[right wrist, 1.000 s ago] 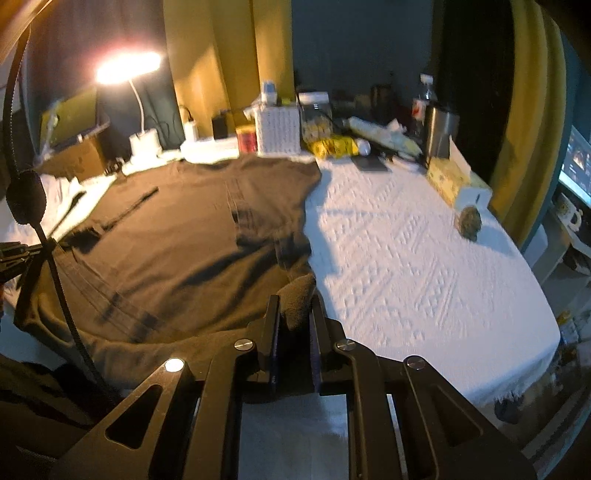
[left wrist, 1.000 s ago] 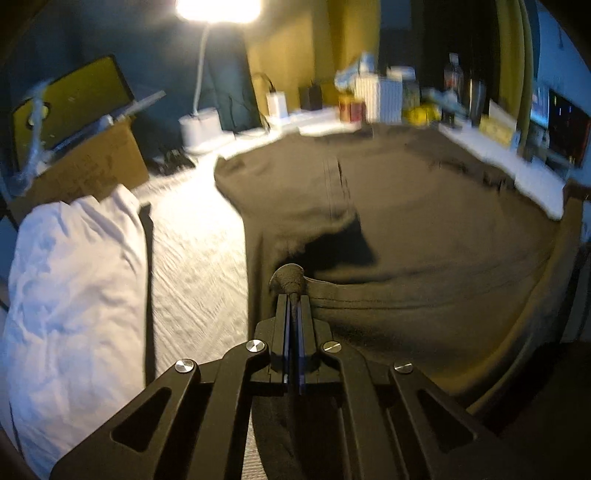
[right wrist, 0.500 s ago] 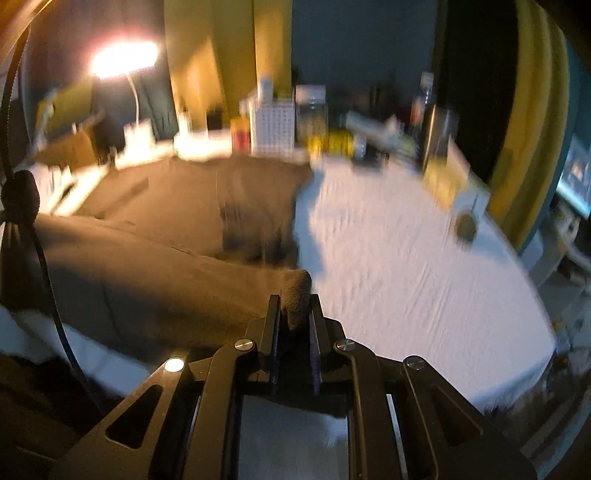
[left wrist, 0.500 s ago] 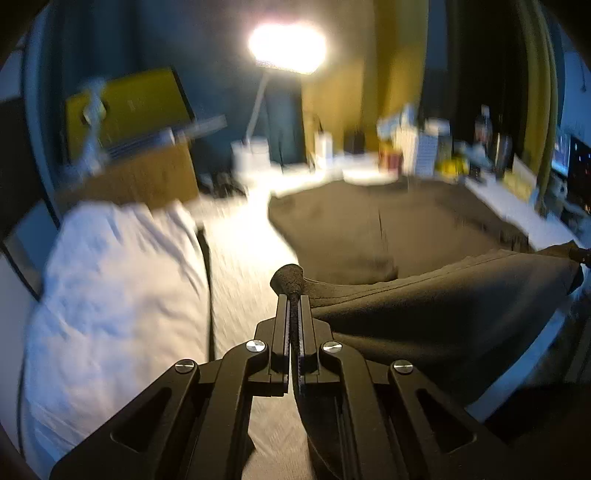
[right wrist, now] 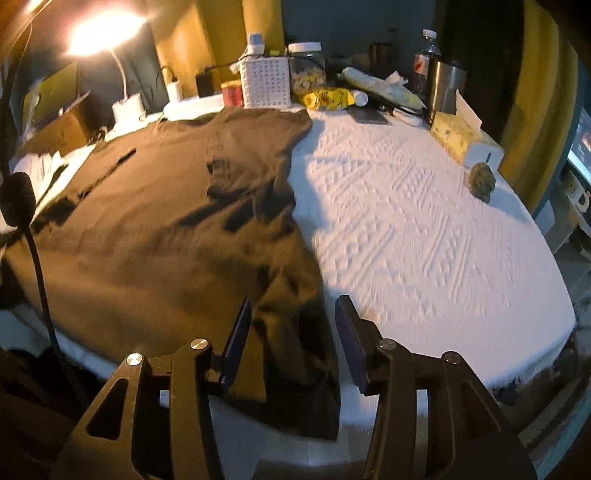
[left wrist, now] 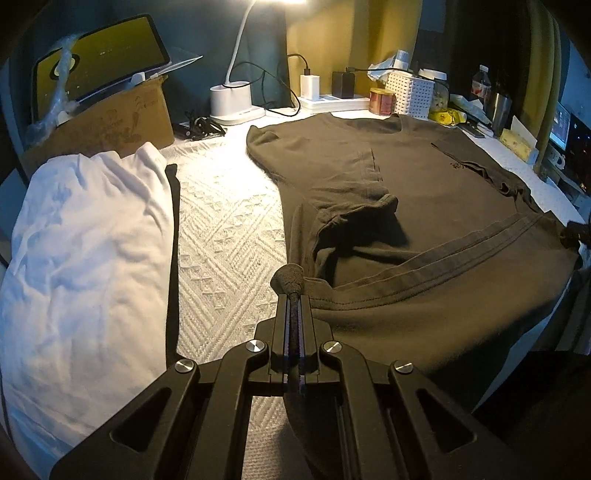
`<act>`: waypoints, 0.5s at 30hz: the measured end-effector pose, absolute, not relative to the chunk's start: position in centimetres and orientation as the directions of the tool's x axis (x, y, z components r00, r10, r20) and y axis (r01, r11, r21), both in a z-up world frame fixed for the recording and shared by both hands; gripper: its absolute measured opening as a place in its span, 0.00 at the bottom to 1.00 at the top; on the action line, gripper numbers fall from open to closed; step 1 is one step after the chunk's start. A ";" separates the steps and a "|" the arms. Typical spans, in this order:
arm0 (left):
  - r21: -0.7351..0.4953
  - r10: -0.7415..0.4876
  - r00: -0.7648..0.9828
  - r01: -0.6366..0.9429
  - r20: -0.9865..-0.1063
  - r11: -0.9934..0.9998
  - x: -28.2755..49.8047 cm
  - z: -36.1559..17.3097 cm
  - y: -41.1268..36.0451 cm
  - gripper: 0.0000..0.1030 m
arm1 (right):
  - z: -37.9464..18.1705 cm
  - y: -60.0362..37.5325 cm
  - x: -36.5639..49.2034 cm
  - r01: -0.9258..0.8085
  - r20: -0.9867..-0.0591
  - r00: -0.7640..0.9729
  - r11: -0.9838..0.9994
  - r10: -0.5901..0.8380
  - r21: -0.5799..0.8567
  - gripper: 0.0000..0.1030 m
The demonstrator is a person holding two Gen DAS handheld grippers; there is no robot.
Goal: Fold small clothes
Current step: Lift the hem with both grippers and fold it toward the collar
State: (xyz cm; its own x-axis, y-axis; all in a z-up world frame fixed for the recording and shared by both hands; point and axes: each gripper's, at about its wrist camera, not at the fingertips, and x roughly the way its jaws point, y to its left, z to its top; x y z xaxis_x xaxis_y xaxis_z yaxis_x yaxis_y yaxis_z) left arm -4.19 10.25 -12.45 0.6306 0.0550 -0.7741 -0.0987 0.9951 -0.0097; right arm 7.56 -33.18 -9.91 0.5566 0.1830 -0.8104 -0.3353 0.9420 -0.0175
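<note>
White textured cloth [right wrist: 424, 229] under brown shirt [left wrist: 424, 206], left fingers [left wrist: 293, 295] pinching hem, right fingers [right wrist: 236, 332] opening, seemingly unclamped.

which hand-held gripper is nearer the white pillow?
Left. The left hand-held gripper pinches the brown T-shirt beside the white pillow; the right hand-held gripper, opening, sits at the shirt's opposite corner.

Your left wrist view looks steeply down along its fingers [left wrist: 284, 325], close over the tabletop [left wrist: 229, 236]. Your right one does likewise from the opposite edge. Both share the dark shirt [left wrist: 424, 206] and lamp [right wrist: 107, 33].
</note>
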 end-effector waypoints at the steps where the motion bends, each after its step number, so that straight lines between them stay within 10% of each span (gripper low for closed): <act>1: -0.012 0.055 0.626 -0.102 -0.778 0.995 -4.2 -12.5 10.3 0.02 | -10.0 -33.2 8.0 -0.334 -0.813 0.550 0.943 0.191 -0.004 0.48; 7: -0.016 0.057 0.626 -0.110 -0.778 0.994 -4.6 -12.5 10.2 0.02 | -11.5 -33.5 10.9 -0.300 -0.833 0.510 0.952 0.216 0.063 0.48; 15: 0.023 0.091 0.662 -0.112 -0.744 0.993 -4.6 -11.0 9.6 0.02 | -10.2 -32.7 10.5 -0.341 -0.808 0.549 0.940 0.214 0.018 0.09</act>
